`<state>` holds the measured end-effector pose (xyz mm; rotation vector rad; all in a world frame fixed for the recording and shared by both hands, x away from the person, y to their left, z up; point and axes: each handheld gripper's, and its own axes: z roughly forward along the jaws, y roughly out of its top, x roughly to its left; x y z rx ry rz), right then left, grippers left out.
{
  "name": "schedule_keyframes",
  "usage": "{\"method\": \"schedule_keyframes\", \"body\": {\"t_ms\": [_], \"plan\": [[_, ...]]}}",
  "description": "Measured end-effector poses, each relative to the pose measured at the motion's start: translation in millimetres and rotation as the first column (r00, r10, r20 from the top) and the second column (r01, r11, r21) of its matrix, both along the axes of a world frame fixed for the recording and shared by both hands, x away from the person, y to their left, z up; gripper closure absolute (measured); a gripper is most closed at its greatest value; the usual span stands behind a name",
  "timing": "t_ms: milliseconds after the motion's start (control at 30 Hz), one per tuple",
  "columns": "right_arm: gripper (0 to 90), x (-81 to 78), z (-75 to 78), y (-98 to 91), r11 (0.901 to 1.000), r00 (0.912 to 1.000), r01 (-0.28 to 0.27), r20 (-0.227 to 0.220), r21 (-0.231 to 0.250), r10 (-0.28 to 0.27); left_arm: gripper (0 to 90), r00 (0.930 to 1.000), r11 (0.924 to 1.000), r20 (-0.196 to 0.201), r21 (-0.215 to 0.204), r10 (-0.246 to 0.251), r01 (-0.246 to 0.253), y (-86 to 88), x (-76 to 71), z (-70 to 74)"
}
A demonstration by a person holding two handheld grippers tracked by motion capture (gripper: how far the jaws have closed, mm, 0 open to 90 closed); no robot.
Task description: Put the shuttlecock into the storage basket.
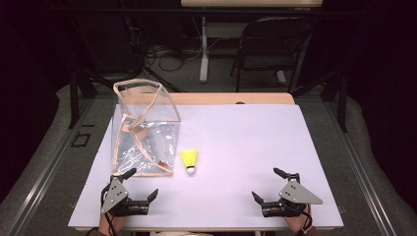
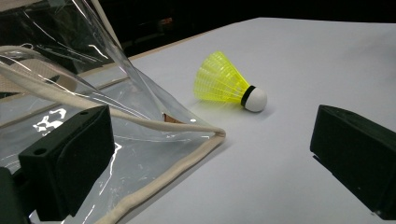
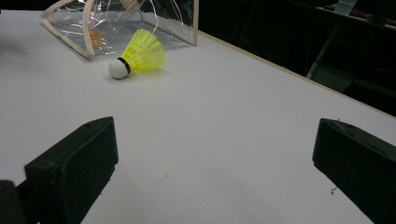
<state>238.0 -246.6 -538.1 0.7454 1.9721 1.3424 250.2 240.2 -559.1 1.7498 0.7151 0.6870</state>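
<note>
Left hand-held gripper [image 1: 140, 184]: low at near edge of surface [image 1: 255, 142], about 7 o'clock, jaws spread wide, released, holding nothing. One jaw just beside near corner of clear bag [image 1: 145, 130].

Right hand-held gripper [image 1: 265, 184]: about 5 o'clock, jaws spread, released.

Shuttlecock [image 1: 189, 161]: yellow, on its side, white cork toward near edge, just beside bag, at 1 o'clock from left hand-held gripper.
</note>
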Motion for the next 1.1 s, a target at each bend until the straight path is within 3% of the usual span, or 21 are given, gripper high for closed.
{"method": "schedule_keyframes", "body": {"t_ms": [433,1100], "plan": [[0.0,1.0,-0.5,0.3,1.0000,1.0000,0.003,-0.008,-0.006,-0.003,0.0,0.9995,0.9999,-0.027,0.003,-0.014,0.014,-14.2,4.6,2.9],[0.0,1.6,-1.0,0.5,1.0000,0.9999,0.002,-0.012,-0.007,-0.002,0.0,0.9938,0.9953,-0.062,0.023,-0.092,0.094,-35.7,20.8,14.7]]}}
